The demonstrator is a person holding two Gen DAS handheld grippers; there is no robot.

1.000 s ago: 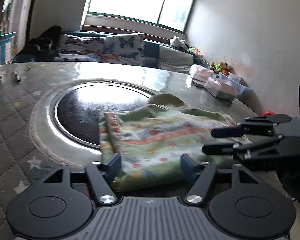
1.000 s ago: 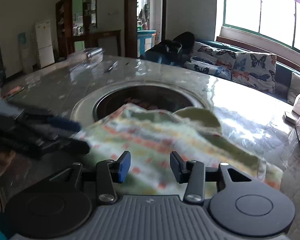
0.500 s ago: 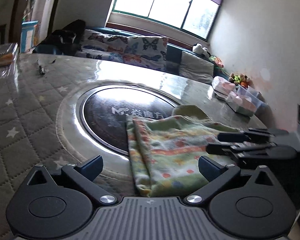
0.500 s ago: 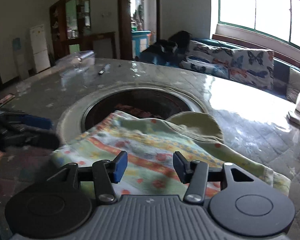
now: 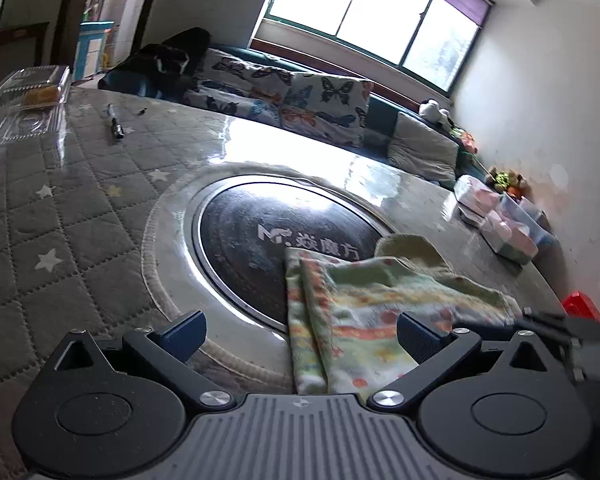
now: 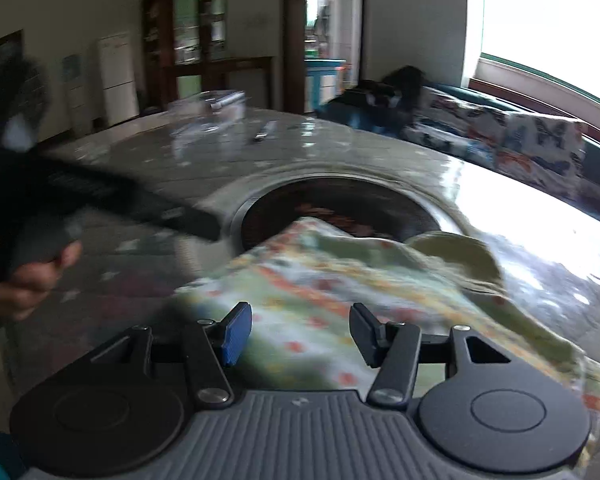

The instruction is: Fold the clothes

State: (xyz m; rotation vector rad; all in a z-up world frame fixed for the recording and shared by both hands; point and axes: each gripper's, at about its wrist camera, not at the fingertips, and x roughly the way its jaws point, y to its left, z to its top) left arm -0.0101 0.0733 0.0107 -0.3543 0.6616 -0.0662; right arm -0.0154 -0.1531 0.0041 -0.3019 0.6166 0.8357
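Observation:
A folded green garment [image 5: 364, 312] with orange stripes and dots lies on the round table, its far edge over the black hob. Its pale green collar [image 5: 412, 246] sticks out at the back. My left gripper [image 5: 300, 336] is wide open at the garment's near left corner, with nothing held. My right gripper [image 6: 300, 334] hovers open over the garment [image 6: 340, 280], nothing between its fingers. From the left wrist view the right gripper [image 5: 556, 322] shows at the garment's right edge. In the right wrist view the left gripper [image 6: 112, 200] appears blurred at left, held by a hand [image 6: 32, 280].
A black round hob [image 5: 268, 236] sits in the quilted grey table cover [image 5: 60, 216]. A clear plastic box [image 5: 28, 100] and a pen [image 5: 114, 120] lie far left. Tissue packs and boxes [image 5: 500, 220] stand right, near a red object [image 5: 582, 306]. A butterfly-print sofa [image 5: 300, 96] is behind.
My left gripper opened wide and pulled back to the left of the garment. My right gripper's fingers spread a little and it tilted slightly. The garment stayed folded in place.

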